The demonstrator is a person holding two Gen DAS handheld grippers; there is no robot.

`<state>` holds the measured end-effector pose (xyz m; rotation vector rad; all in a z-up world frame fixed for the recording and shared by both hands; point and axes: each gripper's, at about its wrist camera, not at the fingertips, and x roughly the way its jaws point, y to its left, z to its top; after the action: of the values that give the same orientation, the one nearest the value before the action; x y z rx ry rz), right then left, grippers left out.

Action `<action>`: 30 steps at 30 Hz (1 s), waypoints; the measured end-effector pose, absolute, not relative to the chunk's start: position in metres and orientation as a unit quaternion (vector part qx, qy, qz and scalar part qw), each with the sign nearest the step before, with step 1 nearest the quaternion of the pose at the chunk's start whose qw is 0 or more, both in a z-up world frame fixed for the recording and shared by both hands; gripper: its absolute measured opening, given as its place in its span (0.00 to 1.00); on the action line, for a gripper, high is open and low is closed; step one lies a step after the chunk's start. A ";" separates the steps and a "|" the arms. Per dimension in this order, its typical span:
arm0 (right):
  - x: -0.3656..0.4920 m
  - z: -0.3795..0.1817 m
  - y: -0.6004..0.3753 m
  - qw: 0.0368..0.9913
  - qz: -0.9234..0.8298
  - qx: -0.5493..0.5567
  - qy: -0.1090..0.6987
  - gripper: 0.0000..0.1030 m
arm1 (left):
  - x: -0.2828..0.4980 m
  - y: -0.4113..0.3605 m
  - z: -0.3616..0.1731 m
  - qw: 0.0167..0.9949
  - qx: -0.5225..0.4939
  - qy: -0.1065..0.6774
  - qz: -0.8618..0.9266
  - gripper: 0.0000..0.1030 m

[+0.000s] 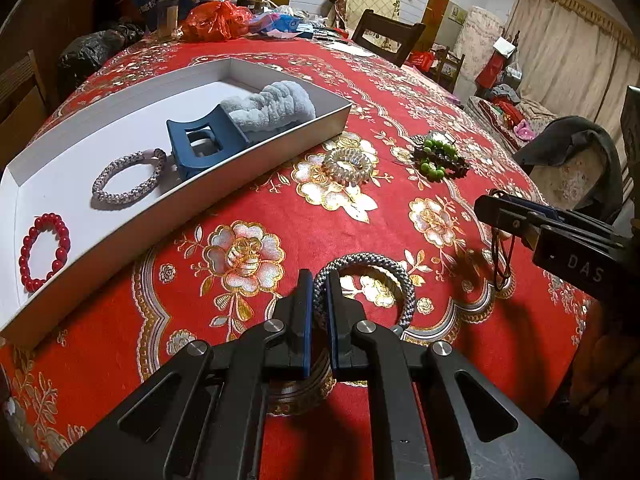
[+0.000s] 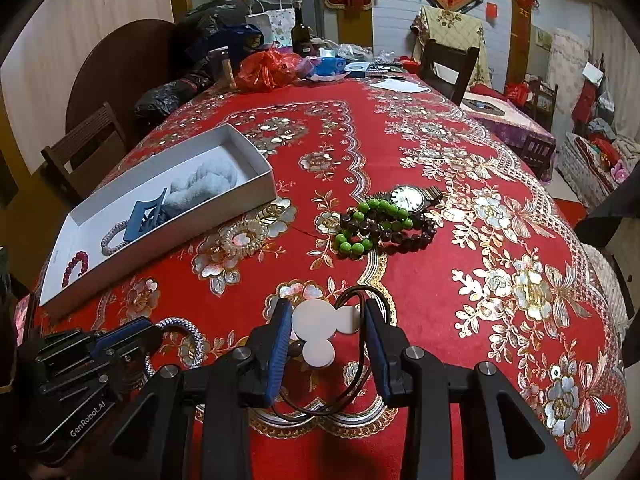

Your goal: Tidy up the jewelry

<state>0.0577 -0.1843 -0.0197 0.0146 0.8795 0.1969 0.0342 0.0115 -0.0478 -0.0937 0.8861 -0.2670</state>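
Two grippers, left gripper (image 1: 319, 280) pinching braided ring (image 1: 366, 276) (grey), right gripper (image 2: 328, 320) holding white-disc hair tie (image 2: 320, 330).

The box (image 1: 120, 248) runs off the left wrist picture's left edge, so its near corner is unseen. In the right wrist view its near wall hides part of the clip (image 2: 144, 216) and the scrunchie (image 2: 200, 188). The watch (image 2: 408, 198) dial is too small to read. The far clutter (image 2: 280, 64) blurs together
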 end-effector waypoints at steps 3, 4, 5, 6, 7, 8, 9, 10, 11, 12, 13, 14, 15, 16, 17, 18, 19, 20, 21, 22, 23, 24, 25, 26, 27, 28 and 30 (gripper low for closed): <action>0.057 -0.019 -0.185 0.901 0.094 0.007 0.424 0.33 | 0.034 0.011 -0.048 0.894 -0.046 0.427 -0.129 0.04; 0.057 -0.019 -0.185 0.901 0.094 0.007 0.424 0.33 | 0.034 0.011 -0.048 0.894 -0.045 0.427 -0.129 0.04; 0.057 -0.019 -0.185 0.901 0.094 0.006 0.424 0.33 | 0.034 0.011 -0.048 0.894 -0.046 0.427 -0.129 0.04; 0.057 -0.019 -0.184 0.901 0.095 0.006 0.424 0.33 | 0.034 0.012 -0.048 0.894 -0.047 0.427 -0.129 0.04; 0.057 -0.019 -0.184 0.900 0.095 0.003 0.425 0.33 | 0.034 0.011 -0.048 0.894 -0.047 0.427 -0.129 0.04; 0.057 -0.019 -0.183 0.900 0.096 0.000 0.425 0.33 | 0.034 0.011 -0.048 0.894 -0.048 0.427 -0.129 0.04; 0.057 -0.019 -0.183 0.901 0.096 -0.001 0.424 0.33 | 0.034 0.011 -0.048 0.894 -0.047 0.427 -0.129 0.04; 0.057 -0.019 -0.183 0.901 0.095 -0.001 0.423 0.33 | 0.034 0.011 -0.048 0.894 -0.047 0.427 -0.129 0.04; 0.057 -0.018 -0.183 0.902 0.096 0.000 0.422 0.33 | 0.034 0.011 -0.048 0.894 -0.047 0.427 -0.129 0.04; 0.057 -0.018 -0.183 0.902 0.095 0.000 0.420 0.33 | 0.034 0.011 -0.048 0.894 -0.047 0.427 -0.129 0.04; 0.056 -0.018 -0.183 0.903 0.095 -0.001 0.420 0.33 | 0.034 0.011 -0.048 0.894 -0.048 0.427 -0.129 0.04; 0.056 -0.018 -0.182 0.903 0.094 -0.001 0.419 0.33 | 0.034 0.011 -0.048 0.894 -0.048 0.427 -0.130 0.04; 0.056 -0.018 -0.182 0.904 0.092 -0.003 0.418 0.33 | 0.034 0.011 -0.048 0.893 -0.049 0.427 -0.130 0.04; 0.056 -0.018 -0.182 0.905 0.091 -0.004 0.416 0.33 | 0.034 0.011 -0.048 0.894 -0.048 0.427 -0.129 0.04; 0.055 -0.017 -0.182 0.906 0.090 -0.004 0.413 0.33 | 0.034 0.011 -0.048 0.894 -0.048 0.427 -0.129 0.04; 0.055 -0.017 -0.183 0.907 0.091 0.000 0.412 0.33 | 0.034 0.011 -0.048 0.894 -0.048 0.427 -0.129 0.04; 0.055 -0.018 -0.183 0.905 0.093 0.003 0.414 0.33 | 0.035 0.011 -0.048 0.894 -0.047 0.427 -0.129 0.04; 0.055 -0.018 -0.183 0.905 0.094 0.003 0.415 0.33 | 0.034 0.011 -0.048 0.894 -0.048 0.427 -0.129 0.04; 0.054 -0.019 -0.183 0.905 0.093 0.003 0.415 0.33 | 0.034 0.011 -0.048 0.894 -0.048 0.427 -0.130 0.04; 0.054 -0.018 -0.183 0.906 0.091 0.002 0.413 0.33 | 0.034 0.011 -0.048 0.894 -0.048 0.427 -0.130 0.04; 0.054 -0.018 -0.183 0.907 0.090 0.005 0.412 0.33 | 0.034 0.011 -0.048 0.894 -0.048 0.427 -0.130 0.04; 0.054 -0.018 -0.185 0.907 0.090 0.012 0.412 0.33 | 0.034 0.011 -0.048 0.894 -0.048 0.427 -0.129 0.04; 0.055 -0.018 -0.186 0.906 0.092 0.018 0.413 0.33 | 0.034 0.011 -0.048 0.894 -0.048 0.427 -0.130 0.04; 0.056 -0.019 -0.187 0.904 0.093 0.024 0.416 0.33 | 0.034 0.011 -0.048 0.894 -0.048 0.427 -0.129 0.04; 0.056 -0.019 -0.188 0.904 0.092 0.023 0.417 0.33 | 0.034 0.011 -0.048 0.894 -0.048 0.427 -0.129 0.04; 0.056 -0.019 -0.187 0.904 0.092 0.021 0.417 0.33 | 0.034 0.011 -0.048 0.894 -0.048 0.427 -0.129 0.04; 0.056 -0.018 -0.185 0.904 0.091 0.014 0.417 0.33 | 0.034 0.012 -0.048 0.894 -0.049 0.427 -0.130 0.04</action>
<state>0.0556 -0.1847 -0.0184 0.0287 0.8607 0.1888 0.0343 0.0115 -0.0480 -0.1012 0.8855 -0.2692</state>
